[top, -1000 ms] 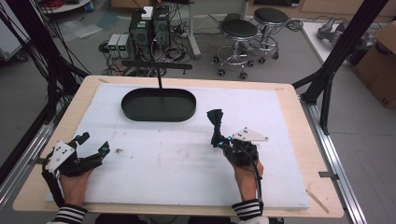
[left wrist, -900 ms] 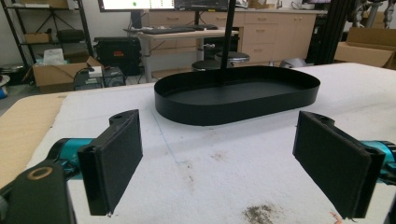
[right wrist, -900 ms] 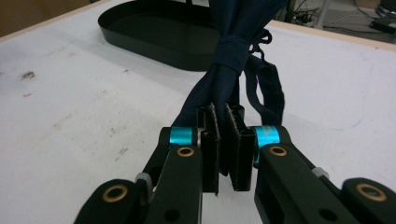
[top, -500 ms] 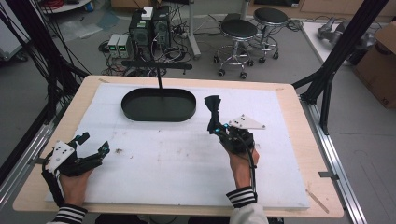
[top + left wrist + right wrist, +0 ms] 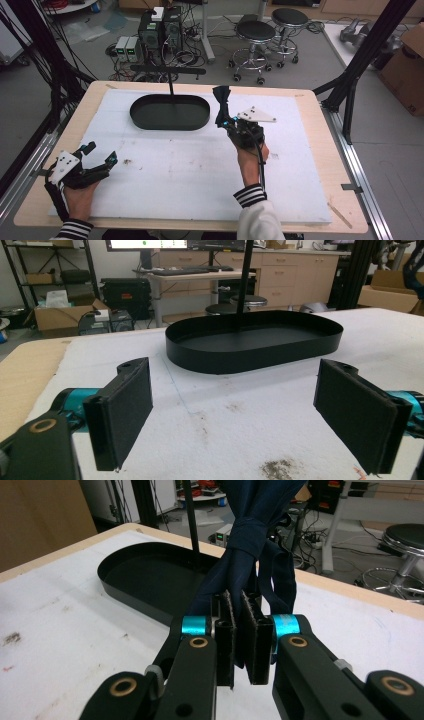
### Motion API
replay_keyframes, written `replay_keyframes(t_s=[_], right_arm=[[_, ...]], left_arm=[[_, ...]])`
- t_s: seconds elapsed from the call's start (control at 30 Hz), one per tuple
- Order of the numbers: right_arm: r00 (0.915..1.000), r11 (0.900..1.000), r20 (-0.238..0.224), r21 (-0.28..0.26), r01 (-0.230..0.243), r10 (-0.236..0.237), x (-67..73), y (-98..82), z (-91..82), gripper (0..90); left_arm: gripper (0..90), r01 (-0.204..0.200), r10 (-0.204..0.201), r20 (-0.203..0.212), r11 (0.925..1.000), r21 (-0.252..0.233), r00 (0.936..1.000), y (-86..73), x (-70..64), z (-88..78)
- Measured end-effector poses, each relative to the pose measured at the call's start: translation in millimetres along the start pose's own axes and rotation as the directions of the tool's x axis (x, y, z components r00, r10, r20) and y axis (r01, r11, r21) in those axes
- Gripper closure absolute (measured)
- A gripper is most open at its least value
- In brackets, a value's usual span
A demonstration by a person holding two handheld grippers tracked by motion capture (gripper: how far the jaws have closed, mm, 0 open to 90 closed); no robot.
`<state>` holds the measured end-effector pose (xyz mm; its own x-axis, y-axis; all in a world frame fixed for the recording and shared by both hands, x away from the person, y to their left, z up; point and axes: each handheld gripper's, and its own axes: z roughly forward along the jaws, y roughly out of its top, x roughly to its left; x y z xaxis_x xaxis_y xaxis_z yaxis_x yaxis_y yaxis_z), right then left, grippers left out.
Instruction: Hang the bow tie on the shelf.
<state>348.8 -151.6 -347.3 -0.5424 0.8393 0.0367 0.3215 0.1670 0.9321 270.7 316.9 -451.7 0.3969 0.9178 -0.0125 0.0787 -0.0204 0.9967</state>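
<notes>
Work table [image 5: 320,165] of pale wood with a stained white mat [image 5: 175,170] over its top, framed by black metal struts [image 5: 360,65]. Grey floor [image 5: 310,70] beyond it carries two round black stools [image 5: 256,32] on castors, computer towers [image 5: 161,27] and tangled cables [image 5: 192,47]. Cardboard box [image 5: 407,70] at far right. Desk with drawers [image 5: 280,275] and shelving [image 5: 47,275] stand at the rear wall.

Dark blue knotted cloth [image 5: 250,525], matt black tray [image 5: 170,112], stained white foam-like mat [image 5: 190,170]
</notes>
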Motion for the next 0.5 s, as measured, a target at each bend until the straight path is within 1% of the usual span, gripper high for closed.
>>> replay_keyframes(t_s=[0.07, 0.1, 0.2, 0.23, 0.3, 0.5], right_arm=[[1.0, 1.0, 0.001, -0.019, 0.01, -0.01, -1.1, 3.2, 4.6, 85.1], [1.0, 1.0, -0.004, -0.013, 0.001, -0.001, -2.1, 4.8, 6.9, 85.1], [1.0, 1.0, -0.007, -0.02, -0.008, 0.008, -5.4, 8.3, 12.8, 85.1], [0.9998, 1.0, -0.007, -0.021, -0.018, 0.017, -6.4, 10.6, 14.8, 85.1], [0.9998, 0.999, -0.007, -0.039, -0.02, 0.02, -8.0, 14.4, 17.7, 85.1], [0.9998, 0.999, -0.016, -0.052, -0.009, 0.008, -9.8, 26.5, 27.1, 85.1]], left_arm=[[16.1, 0.0, 0.0, 0.0, 1.0, 0.002, 1.0, 0.0, 0.1, -0.1], [16.1, 0.001, -0.001, 0.001, 1.0, 0.002, 1.0, 0.1, 0.1, -0.1], [16.1, 0.0, 0.0, 0.001, 1.0, 0.004, 1.0, 0.1, 0.2, -0.1], [16.1, 0.0, 0.0, 0.001, 1.0, 0.003, 1.0, 0.0, 0.1, 0.0], [16.1, 0.0, 0.0, 0.001, 1.0, 0.003, 1.0, 0.1, 0.1, 0.0], [16.0, -0.004, 0.004, 0.003, 1.0, 0.004, 1.0, 0.2, -0.1, 0.0]])
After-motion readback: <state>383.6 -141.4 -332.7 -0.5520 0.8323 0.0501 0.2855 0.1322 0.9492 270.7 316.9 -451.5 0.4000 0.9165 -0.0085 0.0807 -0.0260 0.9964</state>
